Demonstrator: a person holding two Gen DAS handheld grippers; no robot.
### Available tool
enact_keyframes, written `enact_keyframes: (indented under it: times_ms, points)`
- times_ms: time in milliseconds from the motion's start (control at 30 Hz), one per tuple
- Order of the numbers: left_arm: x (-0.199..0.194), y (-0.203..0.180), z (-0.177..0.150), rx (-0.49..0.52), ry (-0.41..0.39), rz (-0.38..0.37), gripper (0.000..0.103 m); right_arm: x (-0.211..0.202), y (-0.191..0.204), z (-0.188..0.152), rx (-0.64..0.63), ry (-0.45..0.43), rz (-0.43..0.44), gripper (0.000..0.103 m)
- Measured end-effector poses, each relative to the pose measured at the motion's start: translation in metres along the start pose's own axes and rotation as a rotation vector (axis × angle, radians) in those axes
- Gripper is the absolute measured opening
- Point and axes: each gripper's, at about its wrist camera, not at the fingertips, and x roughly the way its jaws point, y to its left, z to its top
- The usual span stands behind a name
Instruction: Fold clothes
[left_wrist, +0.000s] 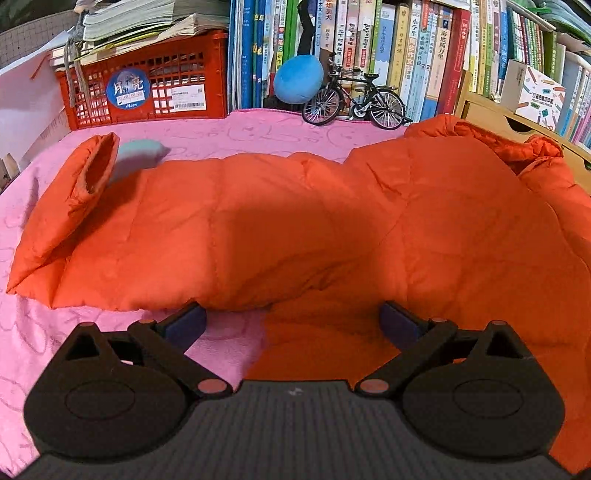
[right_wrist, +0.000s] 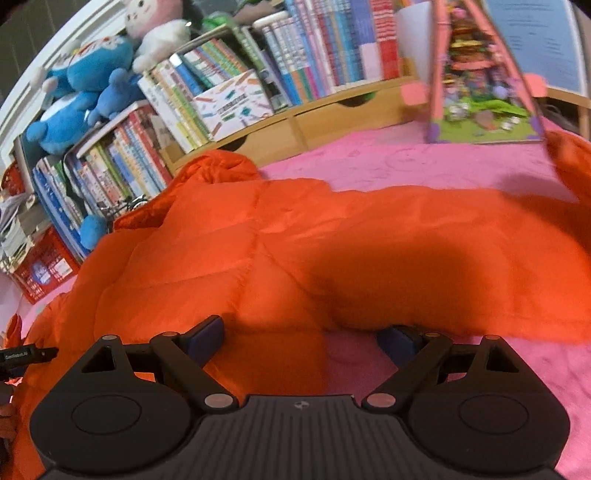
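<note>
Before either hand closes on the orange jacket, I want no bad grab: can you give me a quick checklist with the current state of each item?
1. Left gripper fingers spread wide, nothing pinched: ok.
2. Right gripper fingers apart, nothing pinched: ok.
3. Orange jacket near hem lies just ahead of both grippers: ok.
4. Jacket lies flat on the pink blanket: not ok, its sleeve is flopped over and its top is bunched.
5. Model bicycle clear of the jacket: ok.
6. Fingers already touching fabric: cannot tell.
</note>
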Motion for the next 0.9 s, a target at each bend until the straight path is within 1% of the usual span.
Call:
enact_keyframes:
  times_ms: [67, 100, 133, 167, 200, 267, 300, 333, 400, 433, 467, 500, 567, 600, 633, 700, 733, 767, 833, 900]
  points:
    - [0.002, -0.001, 0.002, 0.013, -0.014, 0.007, 0.102, 0.008, 0.009, 0.003, -0.028, 0.003, -0.01, 0.089]
    - [0.003, -0.002, 0.005, 0.024, -0.03, 0.019, 0.102, 0.012, 0.014, 0.005, -0.043, 0.004, -0.018, 0.077]
    - [0.006, -0.003, 0.011, 0.049, -0.067, 0.05, 0.102, 0.016, 0.019, 0.007, -0.065, 0.007, -0.032, 0.067]
    - [0.009, -0.003, 0.017, 0.073, -0.105, 0.088, 0.102, 0.021, 0.027, 0.013, -0.102, 0.006, -0.06, 0.043]
    - [0.014, -0.004, 0.026, 0.094, -0.142, 0.148, 0.1, 0.028, 0.036, 0.021, -0.148, 0.0, -0.094, 0.034]
    - [0.024, -0.003, 0.043, 0.132, -0.211, 0.268, 0.093, 0.043, 0.053, 0.041, -0.208, -0.025, -0.136, 0.028]
    - [0.03, 0.0, 0.05, 0.133, -0.216, 0.312, 0.092, 0.051, 0.062, 0.052, -0.231, -0.038, -0.15, 0.026]
    - [0.037, 0.004, 0.056, 0.126, -0.207, 0.336, 0.092, 0.06, 0.071, 0.062, -0.249, -0.049, -0.157, 0.026]
    - [0.047, 0.013, 0.063, 0.103, -0.187, 0.367, 0.092, 0.083, 0.085, 0.078, -0.289, -0.054, -0.141, 0.026]
    - [0.05, 0.018, 0.065, 0.096, -0.182, 0.38, 0.092, 0.096, 0.091, 0.083, -0.315, -0.049, -0.134, 0.026]
    - [0.05, 0.022, 0.065, 0.094, -0.182, 0.384, 0.092, 0.106, 0.095, 0.084, -0.334, -0.035, -0.145, 0.027]
    - [0.048, 0.026, 0.064, 0.093, -0.179, 0.374, 0.092, 0.113, 0.099, 0.083, -0.352, -0.012, -0.164, 0.028]
    - [0.039, 0.034, 0.058, 0.105, -0.182, 0.323, 0.092, 0.122, 0.105, 0.079, -0.394, 0.017, -0.2, 0.033]
    - [0.033, 0.038, 0.054, 0.116, -0.184, 0.296, 0.093, 0.115, 0.108, 0.071, -0.437, 0.001, -0.207, 0.04]
    - [0.025, 0.04, 0.049, 0.13, -0.184, 0.273, 0.093, 0.105, 0.11, 0.063, -0.494, -0.018, -0.211, 0.045]
    - [0.008, 0.042, 0.039, 0.152, -0.188, 0.236, 0.095, 0.082, 0.115, 0.041, -0.606, -0.054, -0.227, 0.063]
    - [-0.002, 0.042, 0.033, 0.164, -0.197, 0.222, 0.098, 0.068, 0.115, 0.029, -0.652, -0.064, -0.235, 0.067]
    - [-0.012, 0.041, 0.025, 0.18, -0.216, 0.216, 0.102, 0.055, 0.113, 0.019, -0.681, -0.068, -0.244, 0.069]
    - [-0.031, 0.039, 0.011, 0.213, -0.253, 0.206, 0.103, 0.028, 0.108, 0.002, -0.716, -0.074, -0.258, 0.069]
    - [-0.048, 0.04, -0.002, 0.223, -0.268, 0.198, 0.103, 0.001, 0.095, -0.006, -0.662, -0.08, -0.261, 0.069]
